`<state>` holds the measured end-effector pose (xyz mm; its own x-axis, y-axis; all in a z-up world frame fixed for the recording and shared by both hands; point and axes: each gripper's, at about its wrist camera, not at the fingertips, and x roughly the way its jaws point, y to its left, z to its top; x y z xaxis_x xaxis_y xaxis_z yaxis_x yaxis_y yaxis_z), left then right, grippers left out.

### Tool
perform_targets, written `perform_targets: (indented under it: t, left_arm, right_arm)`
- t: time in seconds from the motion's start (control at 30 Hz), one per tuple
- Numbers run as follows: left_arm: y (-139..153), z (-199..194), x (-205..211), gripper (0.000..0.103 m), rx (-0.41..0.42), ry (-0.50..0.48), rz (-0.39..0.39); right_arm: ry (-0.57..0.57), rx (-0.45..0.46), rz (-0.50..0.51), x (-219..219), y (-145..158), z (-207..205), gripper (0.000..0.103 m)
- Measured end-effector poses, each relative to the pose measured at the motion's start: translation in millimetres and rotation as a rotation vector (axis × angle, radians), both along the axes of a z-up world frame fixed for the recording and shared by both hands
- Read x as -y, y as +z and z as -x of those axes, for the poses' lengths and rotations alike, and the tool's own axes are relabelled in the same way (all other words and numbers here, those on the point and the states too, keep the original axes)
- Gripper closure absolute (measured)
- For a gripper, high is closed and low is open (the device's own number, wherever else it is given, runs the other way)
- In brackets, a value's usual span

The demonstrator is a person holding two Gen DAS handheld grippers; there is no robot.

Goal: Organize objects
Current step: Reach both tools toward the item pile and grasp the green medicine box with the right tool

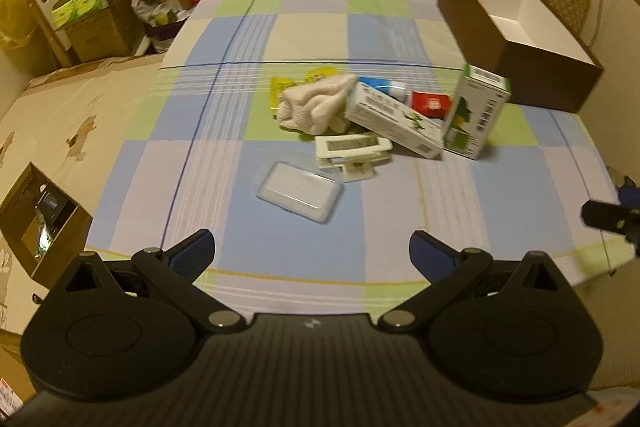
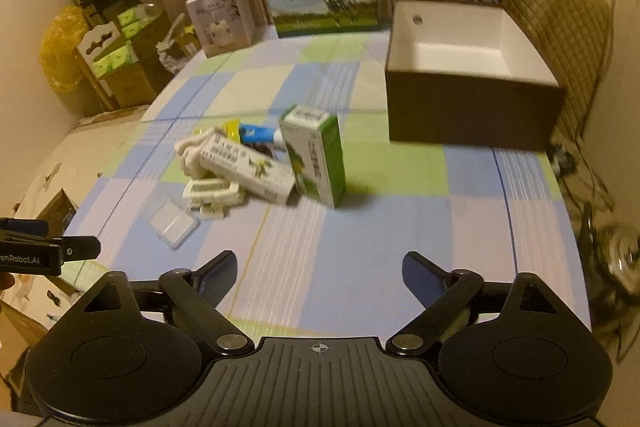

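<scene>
Checked tablecloth [image 1: 312, 43] in blue, green and cream over the table, curtains behind. Heaped near the table's middle: a cream cloth [image 1: 316, 101] on a yellow packet [image 1: 280, 87], a long white carton [image 1: 394, 121] lying tilted against it, a blue tube [image 1: 384, 87] and a red packet [image 1: 430, 103] behind, a flat white clip-like piece [image 1: 352, 147] in front. Stood upright just beside the heap toward the right edge: a green-and-white carton [image 1: 476, 111], touching the long carton's end. Lay apart from the heap, toward the near edge: a clear plastic case [image 1: 300, 191]. Sat at the far right corner: a brown box [image 2: 472, 107], open-topped, white inside. Lined up along the far edge: three printed cartons. Hovered over the near edge: left gripper [image 1: 312, 251], jaws spread wide, nothing between them; right gripper [image 2: 318, 271] likewise wide apart and holding nothing. Blurred at the right edge, possibly a cable.
</scene>
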<state>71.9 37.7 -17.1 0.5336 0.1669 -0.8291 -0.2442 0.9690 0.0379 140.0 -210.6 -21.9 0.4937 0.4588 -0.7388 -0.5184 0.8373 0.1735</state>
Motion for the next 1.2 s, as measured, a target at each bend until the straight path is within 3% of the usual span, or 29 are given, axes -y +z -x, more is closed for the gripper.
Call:
perform_targets:
  t: [0.17, 0.4, 0.8, 0.87, 0.93, 1.03, 1.2]
  left_arm:
    - [-9.0, -16.7, -15.6, 0.001, -0.015, 0.072, 0.008]
    - [-22.9, -38.0, -30.3, 0.001, -0.04, 0.161, 0.021]
    - [-42.8, -53.2, -47.0, 0.001, -0.088, 0.352, 0.049]
    - [-46.5, -54.7, -49.4, 0.001, -0.094, 0.379, 0.052]
    - [-49.9, -56.8, -50.7, 0.001, -0.101, 0.397, 0.058]
    - [-56.9, -62.6, -50.8, 0.001, -0.114, 0.417, 0.061]
    - [-68.9, -74.7, -48.8, 0.001, -0.13, 0.432, 0.071]
  right_arm:
    - [0.088, 0.068, -0.016, -2.3, -9.0, -32.1, 0.027]
    - [0.237, 0.112, -0.006, -14.0, -44.7, -75.0, 0.042]
    - [0.408, 0.144, -0.018, -46.7, -88.8, -128.9, 0.047]
    - [0.44, 0.15, -0.019, -51.4, -94.0, -132.4, 0.052]
    - [0.466, 0.151, -0.014, -55.1, -96.9, -133.6, 0.068]
    - [0.476, 0.165, -0.043, -51.4, -94.1, -133.4, 0.076]
    - [0.408, 0.124, -0.034, -39.0, -75.0, -138.6, 0.076]
